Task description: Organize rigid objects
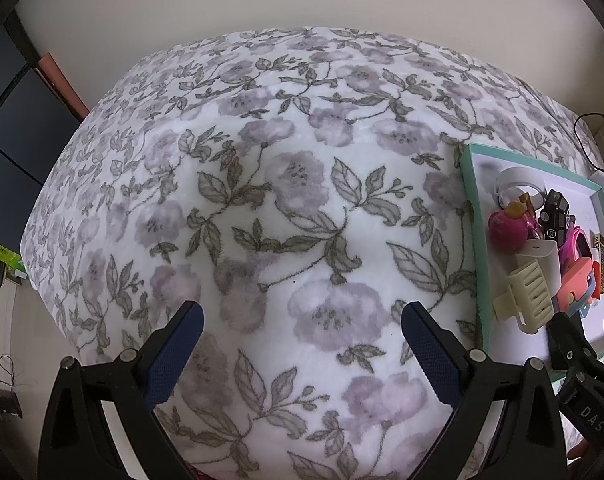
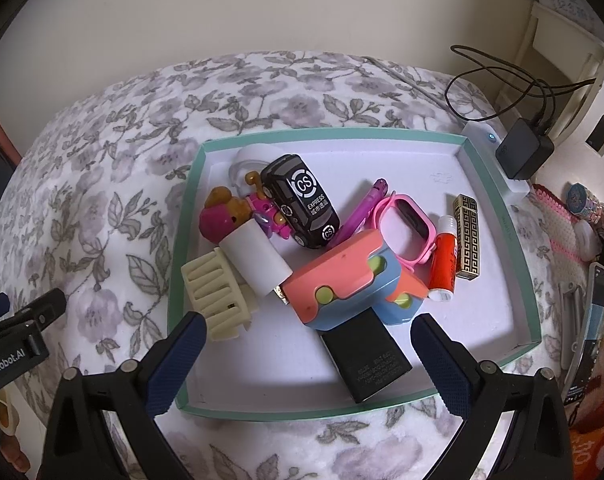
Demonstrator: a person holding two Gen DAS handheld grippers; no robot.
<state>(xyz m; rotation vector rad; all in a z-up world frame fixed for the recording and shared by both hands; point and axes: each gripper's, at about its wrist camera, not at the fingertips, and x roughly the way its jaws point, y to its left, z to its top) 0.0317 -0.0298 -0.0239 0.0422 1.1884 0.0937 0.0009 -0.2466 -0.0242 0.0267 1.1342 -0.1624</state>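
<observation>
Right wrist view: the teal-rimmed tray [image 2: 497, 216] lies on a flower-print blanket [image 2: 102, 208] and is the landmark for all places below.
Task's things: a heap of small rigid items, all inside the tray and crowded toward its left half.
Toy car [image 2: 302, 200]: black, toward the tray's far left, resting on the heap.
White block [image 2: 258, 260]: just in front of the car, leaning on its neighbours.
Cream hair claw [image 2: 218, 300]: at the tray's left wall, overhanging the rim.
Pink watch [image 2: 409, 232]: mid-tray, behind a coral-and-blue toy [image 2: 341, 284].
Black box [image 2: 365, 356]: nearest the tray's front wall, partly under the coral-and-blue toy.
Glue stick [image 2: 445, 256] and gold case [image 2: 467, 236]: side by side, right of the heap, the glue stick's near end touching the toy.
Right tool [image 2: 305, 364]: fingers spread wide, empty, poised over the tray's front part.
Left tool [image 1: 302, 356]: fingers spread wide, empty, over bare blanket to the left of the tray.
Step in hand, as a judgement: everything sits in the tray, which fits items just gathered in, or a pile waiting to be sorted out; I cannot tell which.
Next move: either way, a pick from this heap calls for a narrow, careful grip, since pieces overlap and lean.
</observation>
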